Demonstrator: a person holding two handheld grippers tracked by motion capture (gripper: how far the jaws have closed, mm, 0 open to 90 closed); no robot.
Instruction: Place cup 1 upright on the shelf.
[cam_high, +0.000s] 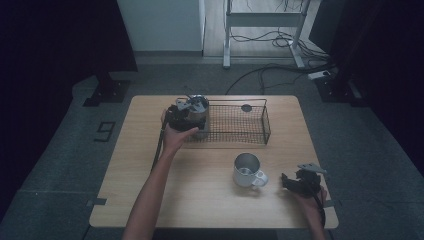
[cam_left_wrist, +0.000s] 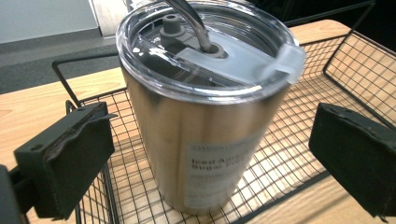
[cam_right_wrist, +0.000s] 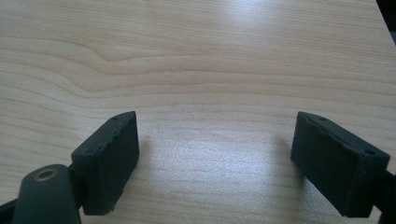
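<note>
Light wood-grain table (cam_high: 150, 165) w/ black wire mesh basket (cam_high: 250, 131) near far edge, long axis running left-right. Steel tumbler w/ clear plastic lid (cam_left_wrist: 205, 107) stands upright in basket's left end, long axis vertical, lid up, label facing you; metal straw (cam_left_wrist: 191, 23) comes out of lid. White mug w/ handle (cam_high: 247, 171) sits upright on table, near side of basket, handle pointing toward your right hand. Small dark round disc (cam_high: 246, 107) at basket's far side. Your left gripper (cam_left_wrist: 205, 158) is at the tumbler, jaws spread wide either side, not touching it. Your right gripper (cam_right_wrist: 215, 158) sits low over bare table just right of mug, jaws wide apart, holding nothing.
</note>
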